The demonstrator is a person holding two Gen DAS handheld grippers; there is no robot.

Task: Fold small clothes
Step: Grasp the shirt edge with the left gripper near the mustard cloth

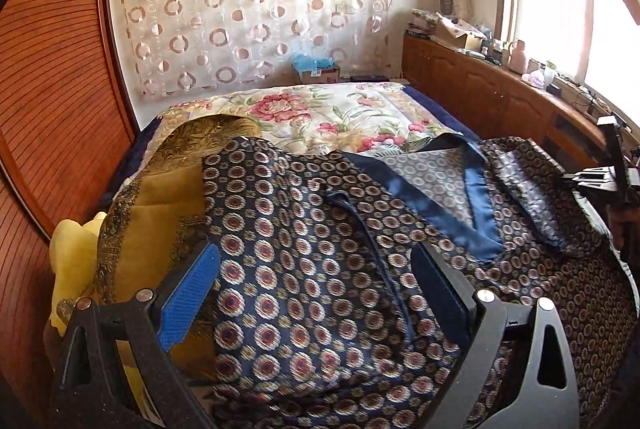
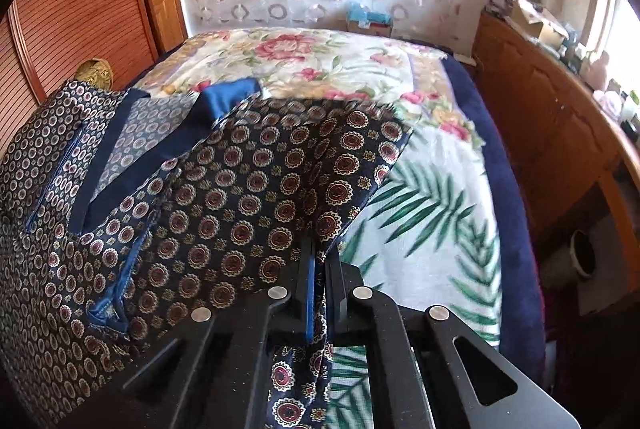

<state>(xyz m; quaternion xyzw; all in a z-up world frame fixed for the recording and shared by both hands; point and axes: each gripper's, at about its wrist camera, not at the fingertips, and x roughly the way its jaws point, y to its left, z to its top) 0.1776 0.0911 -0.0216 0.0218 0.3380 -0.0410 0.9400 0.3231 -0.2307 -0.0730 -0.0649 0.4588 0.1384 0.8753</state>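
Patterned silky garment — looking light, limp, slippery; best taken at hems. Right gripper is pinching its edge; left gripper is hovering wide, empty.

Glossy patterned silk-like cloth, the garment, sits pinched in the matt black right gripper; left of it, ribbed wooden wardrobe door.

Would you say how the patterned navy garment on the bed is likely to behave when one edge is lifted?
The patterned garment probably drapes limply: it hangs in folds from the shut right gripper. Its sheen suggests slick cloth, so it may slide on the bedspread. It looks thin and light.
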